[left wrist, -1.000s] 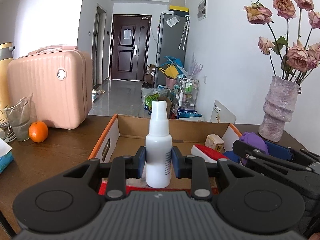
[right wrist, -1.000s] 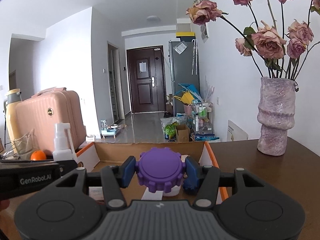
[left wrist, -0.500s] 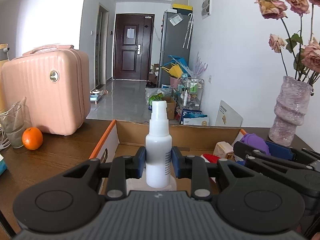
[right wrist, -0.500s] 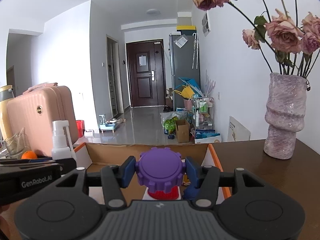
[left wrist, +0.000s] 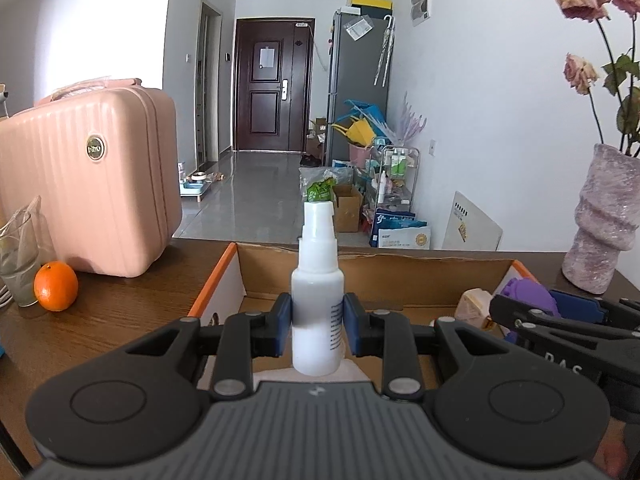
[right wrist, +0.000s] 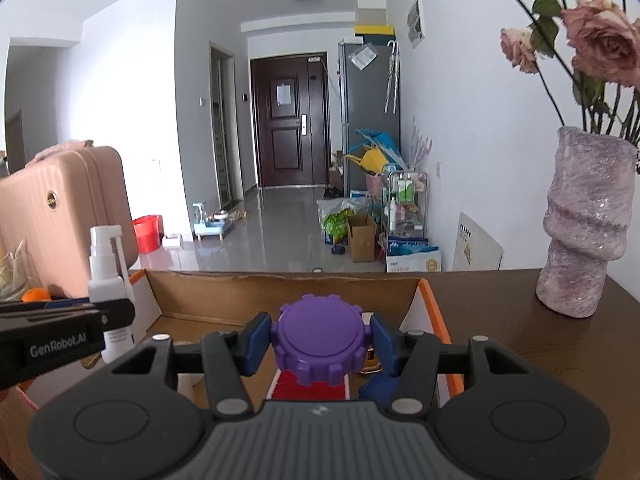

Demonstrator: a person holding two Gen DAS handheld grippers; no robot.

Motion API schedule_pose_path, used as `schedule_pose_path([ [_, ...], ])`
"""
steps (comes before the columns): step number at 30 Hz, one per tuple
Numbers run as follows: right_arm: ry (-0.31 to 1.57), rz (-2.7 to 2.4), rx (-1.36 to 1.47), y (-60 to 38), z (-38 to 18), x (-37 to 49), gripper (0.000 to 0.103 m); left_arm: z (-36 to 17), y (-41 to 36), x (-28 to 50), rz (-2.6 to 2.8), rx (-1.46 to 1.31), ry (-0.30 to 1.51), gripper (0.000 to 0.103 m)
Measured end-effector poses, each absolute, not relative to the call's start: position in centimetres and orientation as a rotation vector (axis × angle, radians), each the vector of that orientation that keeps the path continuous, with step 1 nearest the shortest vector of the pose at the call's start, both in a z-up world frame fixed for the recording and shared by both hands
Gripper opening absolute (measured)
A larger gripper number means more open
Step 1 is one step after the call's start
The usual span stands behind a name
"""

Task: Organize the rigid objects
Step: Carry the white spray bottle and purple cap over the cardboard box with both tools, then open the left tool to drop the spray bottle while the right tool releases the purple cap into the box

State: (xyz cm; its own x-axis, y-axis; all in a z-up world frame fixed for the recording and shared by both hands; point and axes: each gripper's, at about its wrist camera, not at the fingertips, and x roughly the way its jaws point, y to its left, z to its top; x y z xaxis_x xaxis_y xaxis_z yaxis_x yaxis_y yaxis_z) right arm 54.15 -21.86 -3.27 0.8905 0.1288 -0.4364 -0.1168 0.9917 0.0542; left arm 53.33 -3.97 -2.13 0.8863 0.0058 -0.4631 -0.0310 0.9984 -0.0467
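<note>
Left tool (left wrist: 317,330) is clenched on a white spray bottle (left wrist: 317,300), blue pads pressing both sides of its body, bottle upright w/ nozzle on top. It hangs over the left half of an open cardboard box (left wrist: 372,270) w/ orange-edged flaps, which sits on the brown wooden table (left wrist: 120,312) close to the far edge.

Right tool (right wrist: 320,340) grips a purple gear-edged cap (right wrist: 320,344), pads tight on either side, flat top facing the camera. It's over the right half of the same box (right wrist: 280,294); what's under the cap can't be told. Below it in the box: a red item (right wrist: 308,386) and sth dark blue (right wrist: 378,386). In the left view a cream-coloured item (left wrist: 474,306) also lies in the box, towards its right side.

Both tools are side by side, each seen at the edge of the other's view.

Left part of table: pink hard case (left wrist: 88,176) near the far edge, an orange (left wrist: 55,287) in front of it, a clear glass (left wrist: 18,256) touching the orange. Towards the far right corner: purple-grey vase (right wrist: 584,224) w/ dried roses (right wrist: 604,40), just beside the box.
</note>
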Motion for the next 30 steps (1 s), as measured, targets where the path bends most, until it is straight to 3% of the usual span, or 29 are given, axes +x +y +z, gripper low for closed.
schedule_pose_path([
  [14, 0.529, 0.130, 0.026, -21.9, -4.4, 55.2, 0.054, -3.6, -3.3, 54.7, 0.030, -0.045, 0.543, 0.029],
  [17, 0.527, 0.126, 0.021, -21.8, -4.4, 55.1, 0.054, -3.5, -3.1, 54.6, 0.025, -0.047, 0.542, 0.033],
  [18, 0.526, 0.125, 0.022, -21.8, -4.3, 55.0, 0.055, -3.5, -3.1, 54.6, 0.025, -0.044, 0.540, 0.037],
  [20, 0.518, 0.115, 0.028, -22.0, -4.2, 55.0, 0.075, -3.5, -3.2, 54.5, 0.031, -0.040, 0.538, 0.050],
  [22, 0.498, 0.103, 0.033, -22.2, -4.0, 54.6, 0.087, -3.3, -3.1, 54.4, 0.036, -0.041, 0.526, 0.064],
  [23, 0.492, 0.100, 0.036, -22.3, -3.9, 54.6, 0.089, -3.2, -3.1, 54.3, 0.040, -0.041, 0.520, 0.069],
  [25, 0.485, 0.097, 0.047, -22.5, -3.7, 54.5, 0.093, -3.0, -3.0, 54.0, 0.058, -0.045, 0.506, 0.088],
  [27, 0.476, 0.085, 0.054, -22.6, -3.7, 54.4, 0.102, -2.8, -3.0, 53.8, 0.068, -0.043, 0.492, 0.098],
  [30, 0.467, 0.080, 0.057, -22.8, -3.6, 54.3, 0.103, -2.6, -2.7, 53.6, 0.070, -0.057, 0.483, 0.103],
])
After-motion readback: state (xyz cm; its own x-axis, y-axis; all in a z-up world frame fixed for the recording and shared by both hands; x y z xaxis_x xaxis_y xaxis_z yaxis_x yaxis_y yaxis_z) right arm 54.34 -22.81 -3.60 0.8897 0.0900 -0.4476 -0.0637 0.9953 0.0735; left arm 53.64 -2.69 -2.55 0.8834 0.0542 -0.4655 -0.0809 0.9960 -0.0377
